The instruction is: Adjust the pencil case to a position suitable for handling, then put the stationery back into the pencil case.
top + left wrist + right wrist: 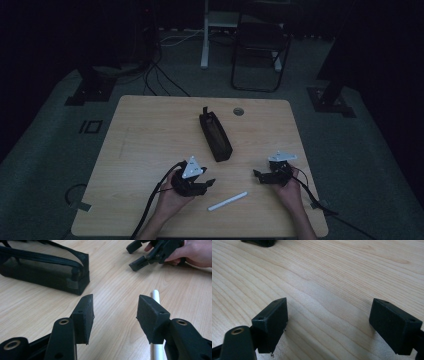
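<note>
On the wooden table (pixel 150 130), both grippers are resting empty, jaws spread: left gripper (pixel 115 312) just beside a white stick (pixel 228 201), right gripper (pixel 328 325) over bare wood. Black zipped pouch (pixel 215 136) is lying centre. Judged: nothing begun; next, closing on the stick

— Are you reading any lettering anywhere?
— No. A small label is sitting on the black zip pouch (pixel 45 272), but it is showing too blurred to read.
</note>
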Motion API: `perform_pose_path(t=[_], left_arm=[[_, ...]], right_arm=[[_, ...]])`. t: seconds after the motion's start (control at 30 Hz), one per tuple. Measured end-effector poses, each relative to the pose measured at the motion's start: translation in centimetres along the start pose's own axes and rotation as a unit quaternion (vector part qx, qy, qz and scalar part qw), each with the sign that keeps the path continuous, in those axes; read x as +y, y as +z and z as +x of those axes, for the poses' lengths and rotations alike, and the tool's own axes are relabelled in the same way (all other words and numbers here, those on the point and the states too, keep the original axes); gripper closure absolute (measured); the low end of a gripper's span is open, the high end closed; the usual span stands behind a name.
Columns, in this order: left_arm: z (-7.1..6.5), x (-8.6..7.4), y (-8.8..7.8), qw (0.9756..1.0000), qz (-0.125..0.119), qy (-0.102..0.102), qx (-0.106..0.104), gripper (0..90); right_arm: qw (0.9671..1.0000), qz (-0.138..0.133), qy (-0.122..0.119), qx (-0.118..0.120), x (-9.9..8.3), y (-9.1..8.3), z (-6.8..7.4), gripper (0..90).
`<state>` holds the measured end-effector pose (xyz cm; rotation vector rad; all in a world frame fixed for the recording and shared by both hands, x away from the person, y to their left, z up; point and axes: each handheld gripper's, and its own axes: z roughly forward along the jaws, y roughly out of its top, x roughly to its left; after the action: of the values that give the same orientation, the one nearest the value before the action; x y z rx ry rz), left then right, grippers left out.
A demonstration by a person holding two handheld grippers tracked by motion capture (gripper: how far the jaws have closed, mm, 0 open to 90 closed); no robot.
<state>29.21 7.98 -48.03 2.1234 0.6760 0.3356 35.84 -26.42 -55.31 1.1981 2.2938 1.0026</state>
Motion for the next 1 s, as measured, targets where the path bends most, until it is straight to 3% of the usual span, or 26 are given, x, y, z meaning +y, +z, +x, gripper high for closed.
perform_pose_path(t=[0.67,1.0], left_arm=[[-1.7,-0.3,1.4,0.9996,0.008,0.014,-0.024,47.6],[-2.5,-0.5,2.1,0.9986,0.014,0.020,-0.047,46.2]], right_arm=[[1.0000,0.000,0.000,0.000,0.0,0.0,0.0,15.2],[1.0000,0.000,0.001,0.000,0.0,0.0,0.0,15.2]])
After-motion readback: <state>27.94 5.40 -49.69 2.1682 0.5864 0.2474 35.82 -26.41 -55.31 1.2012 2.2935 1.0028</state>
